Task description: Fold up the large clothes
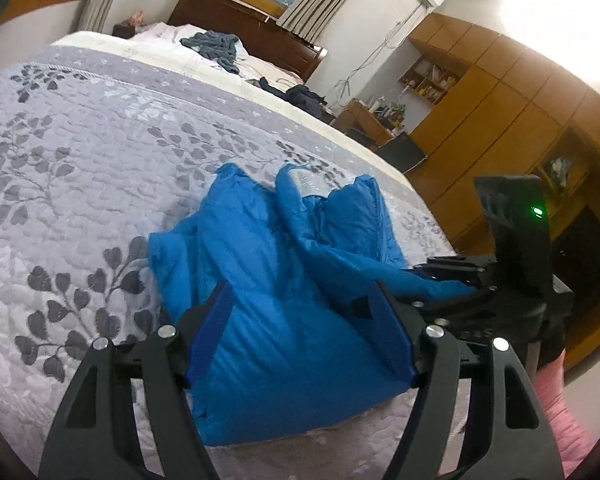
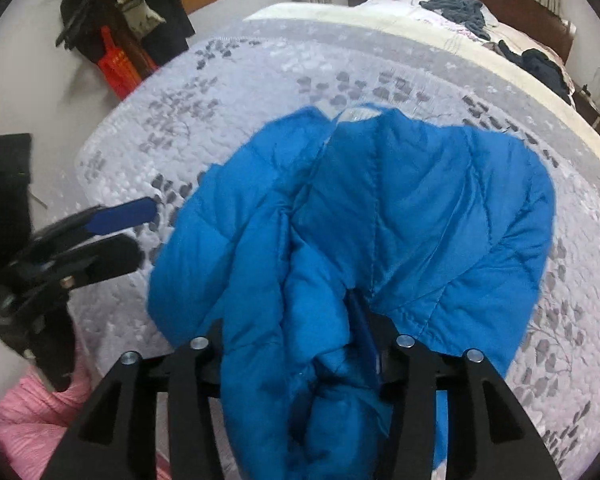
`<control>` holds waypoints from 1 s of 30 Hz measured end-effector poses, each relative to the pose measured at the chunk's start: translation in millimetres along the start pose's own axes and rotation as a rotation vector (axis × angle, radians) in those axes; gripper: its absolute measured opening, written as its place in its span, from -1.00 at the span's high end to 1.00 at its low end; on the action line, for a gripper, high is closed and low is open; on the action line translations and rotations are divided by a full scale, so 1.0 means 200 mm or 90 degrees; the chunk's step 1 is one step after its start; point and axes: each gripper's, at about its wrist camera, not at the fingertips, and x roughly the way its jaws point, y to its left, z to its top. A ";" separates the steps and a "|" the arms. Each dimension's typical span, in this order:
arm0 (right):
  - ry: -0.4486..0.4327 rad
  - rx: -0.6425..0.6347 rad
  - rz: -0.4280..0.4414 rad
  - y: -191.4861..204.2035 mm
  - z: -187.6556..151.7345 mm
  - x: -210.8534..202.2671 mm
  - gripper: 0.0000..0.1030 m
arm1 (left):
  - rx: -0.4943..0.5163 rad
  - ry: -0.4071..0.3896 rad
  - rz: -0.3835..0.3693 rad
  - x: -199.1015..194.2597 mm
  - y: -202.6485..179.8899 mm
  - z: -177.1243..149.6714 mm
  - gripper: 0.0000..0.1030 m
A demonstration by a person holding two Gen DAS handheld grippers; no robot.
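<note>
Padding is the main thing to reckon with here: the blue quilted jacket [image 1: 284, 304] looks light, soft and puffy, with a smooth shell that will probably slip and spring back out of a crease. A good hold, I judge, would be at a stitched edge such as the hem, collar or a cuff, where the fabric is thinner and bites better than a fat quilted panel.

The jacket lies bunched on the bed [image 1: 80, 152], on the grey leaf-patterned quilt, near the bed's edge closest to the person.

The left gripper [image 1: 300, 320] hangs above the jacket with its blue-padded fingers [image 1: 210, 332] spread wide and nothing between them. The right gripper [image 2: 300, 360] has a thick roll of the jacket bundled between its fingers; one blue pad shows pressed against the cloth, so it seems clamped on the jacket, though the fabric hides most of the fingers.

The left wrist view shows the jacket's overall lie: two raised lobes with a silvery lining showing between them, and the right gripper coming in from the jacket's side toward the wooden wardrobe [image 1: 500, 100]. The right wrist view shows what that one cannot: the fabric gathered right up into the right gripper, the diamond quilting seams, and the left gripper standing clear of the jacket on its far side, with a pink sleeve [image 2: 24, 412] below it.
</note>
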 end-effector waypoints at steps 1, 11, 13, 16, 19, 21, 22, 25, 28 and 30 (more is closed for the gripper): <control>-0.009 0.001 0.005 0.00 0.00 -0.03 -0.03 | -0.006 0.003 -0.013 0.01 0.00 0.01 -0.35; -0.140 0.084 0.021 -0.25 -0.11 -0.52 -0.10 | -0.051 0.041 -0.100 0.23 0.01 0.09 -0.37; -0.128 0.118 -0.005 -0.35 -0.13 -0.47 -0.10 | -0.065 0.047 -0.109 0.28 0.03 0.09 -0.39; -0.081 0.156 0.000 -0.44 -0.17 -0.32 -0.09 | -0.088 0.063 -0.132 0.36 0.06 0.10 -0.39; -0.043 0.151 0.056 -0.42 -0.19 -0.17 -0.08 | -0.095 0.063 -0.155 0.42 0.07 0.12 -0.40; -0.036 0.124 0.076 -0.35 -0.18 -0.10 -0.06 | -0.091 0.063 -0.176 0.45 0.06 0.13 -0.42; -0.037 0.115 0.084 -0.32 -0.17 -0.08 -0.06 | -0.089 0.067 -0.182 0.46 0.05 0.14 -0.46; -0.031 0.079 0.079 -0.24 -0.17 -0.02 -0.06 | -0.075 0.079 -0.169 0.53 0.03 0.16 -0.50; -0.030 0.063 0.083 -0.20 -0.18 0.00 -0.06 | -0.062 0.090 -0.157 0.58 0.01 0.17 -0.57; -0.034 0.061 0.098 -0.21 -0.19 0.01 -0.06 | -0.038 0.099 -0.142 0.61 -0.02 0.16 -0.62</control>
